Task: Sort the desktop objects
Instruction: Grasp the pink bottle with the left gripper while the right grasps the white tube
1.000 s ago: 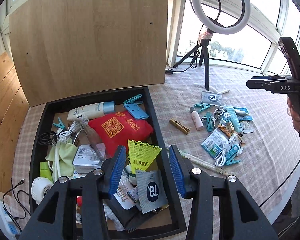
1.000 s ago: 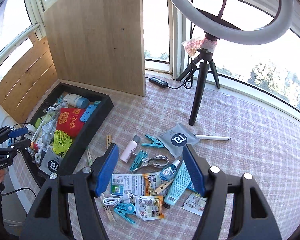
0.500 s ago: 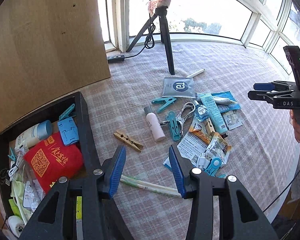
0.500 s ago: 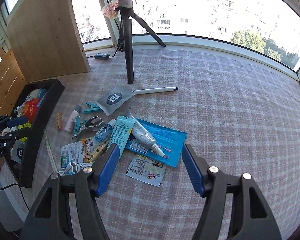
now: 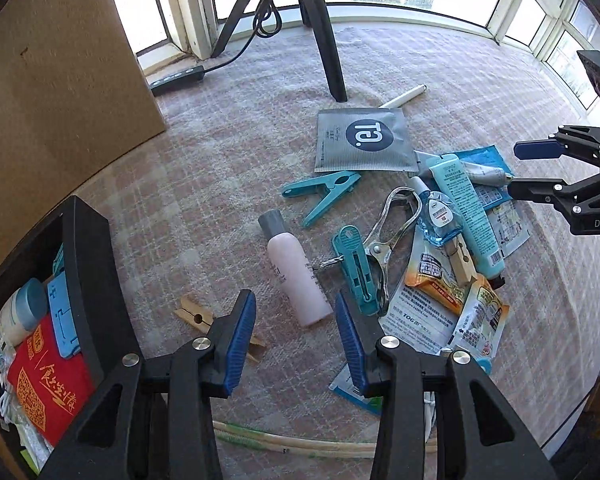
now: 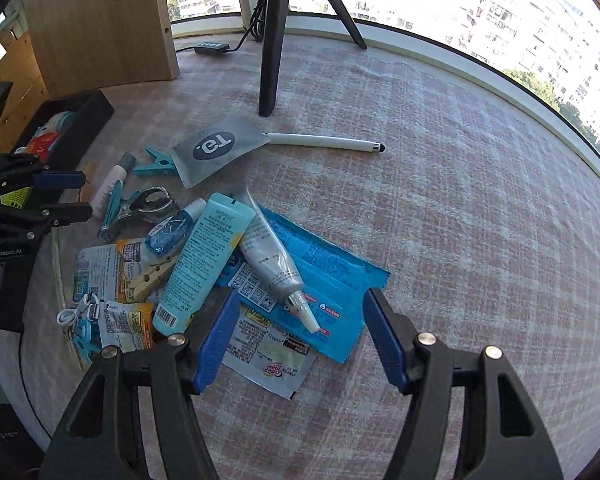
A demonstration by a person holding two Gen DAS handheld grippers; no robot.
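Both tongs, left (image 5: 295, 334) and right (image 6: 298, 334), are closing, empty. Left hangs over the bottle (image 5: 294, 278) (clip (image 5: 356, 270) at 3 o'clock); a careless squeeze may roll it away.

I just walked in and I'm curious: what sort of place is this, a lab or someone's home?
Probably a home's glazed balcony or sunroom, high up, used as a recording spot. Curved windows look onto apartment blocks, a checked cloth covers the surface, and a tripod stands among strewn household items.
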